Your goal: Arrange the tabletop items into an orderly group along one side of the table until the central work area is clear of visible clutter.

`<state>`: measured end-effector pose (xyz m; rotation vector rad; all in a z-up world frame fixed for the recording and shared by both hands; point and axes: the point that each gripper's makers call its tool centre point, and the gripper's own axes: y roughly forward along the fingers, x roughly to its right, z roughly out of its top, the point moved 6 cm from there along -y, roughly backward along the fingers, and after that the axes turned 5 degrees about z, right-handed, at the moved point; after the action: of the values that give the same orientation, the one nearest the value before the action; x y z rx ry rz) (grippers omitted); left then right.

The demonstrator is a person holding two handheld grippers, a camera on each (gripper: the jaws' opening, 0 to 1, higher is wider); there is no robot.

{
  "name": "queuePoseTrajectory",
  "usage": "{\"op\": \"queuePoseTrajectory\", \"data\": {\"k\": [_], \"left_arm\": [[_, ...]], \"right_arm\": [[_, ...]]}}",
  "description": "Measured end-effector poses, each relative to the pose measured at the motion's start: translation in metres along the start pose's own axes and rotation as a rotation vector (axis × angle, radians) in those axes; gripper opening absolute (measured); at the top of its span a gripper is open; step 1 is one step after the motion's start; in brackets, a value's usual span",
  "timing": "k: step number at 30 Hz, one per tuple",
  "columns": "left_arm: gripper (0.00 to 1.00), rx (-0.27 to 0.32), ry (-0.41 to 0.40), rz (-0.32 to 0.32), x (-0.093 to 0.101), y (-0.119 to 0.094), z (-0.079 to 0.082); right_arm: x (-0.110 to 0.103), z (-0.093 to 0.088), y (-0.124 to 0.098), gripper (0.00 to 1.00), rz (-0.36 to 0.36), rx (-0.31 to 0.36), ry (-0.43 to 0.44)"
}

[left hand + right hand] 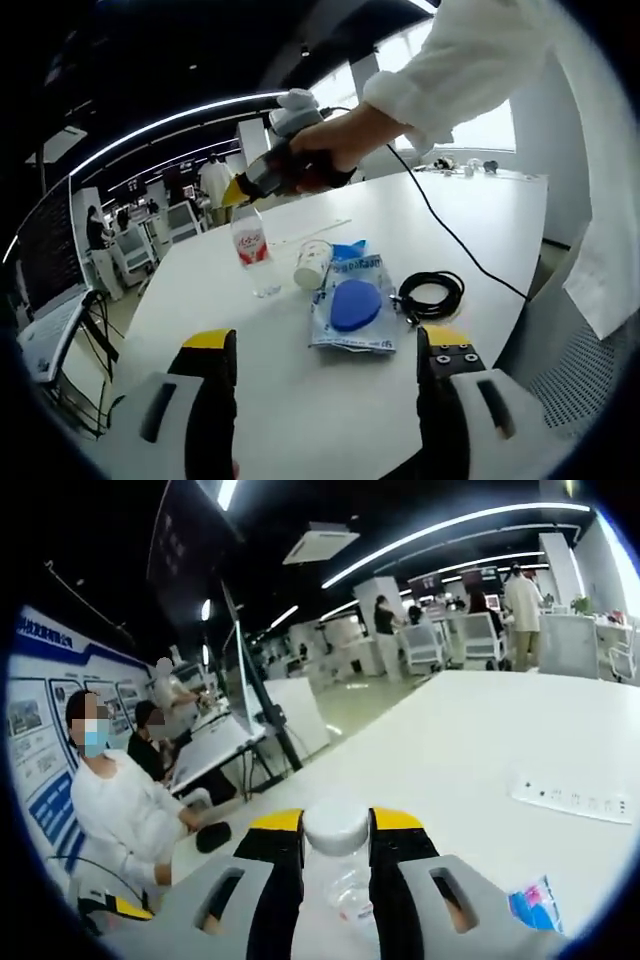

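Water bottle (336,865): upright, cap between the right claw (335,852) tips, clamped; left claw (325,385) wide open, empty, facing blue packet (352,305) on desk (300,400).

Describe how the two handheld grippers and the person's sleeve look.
The left gripper has black jaws tipped yellow on pale grey bodies with dark slots. The right gripper has the same colours; in the left gripper view its body is dark with a black cable trailing off. The sleeve is white, loose and cuffed.

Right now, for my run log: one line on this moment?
right tongs: shut on bottle | left tongs: open | pouch, cup, cable: on table
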<state>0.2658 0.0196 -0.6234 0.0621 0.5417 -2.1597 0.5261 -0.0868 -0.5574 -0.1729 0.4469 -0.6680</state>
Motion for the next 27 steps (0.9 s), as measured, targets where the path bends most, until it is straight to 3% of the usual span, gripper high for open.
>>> {"op": "queuePoseTrajectory", "data": {"k": [11, 27], "left_arm": [[0.71, -0.009, 0.019, 0.001, 0.0, -0.001, -0.001], [0.7, -0.027, 0.014, -0.006, -0.001, -0.001, -0.004]], "right_arm": [[0.019, 0.001, 0.018, 0.22, -0.008, -0.013, -0.044], [0.026, -0.007, 0.021, 0.22, -0.007, -0.025, -0.071]]}}
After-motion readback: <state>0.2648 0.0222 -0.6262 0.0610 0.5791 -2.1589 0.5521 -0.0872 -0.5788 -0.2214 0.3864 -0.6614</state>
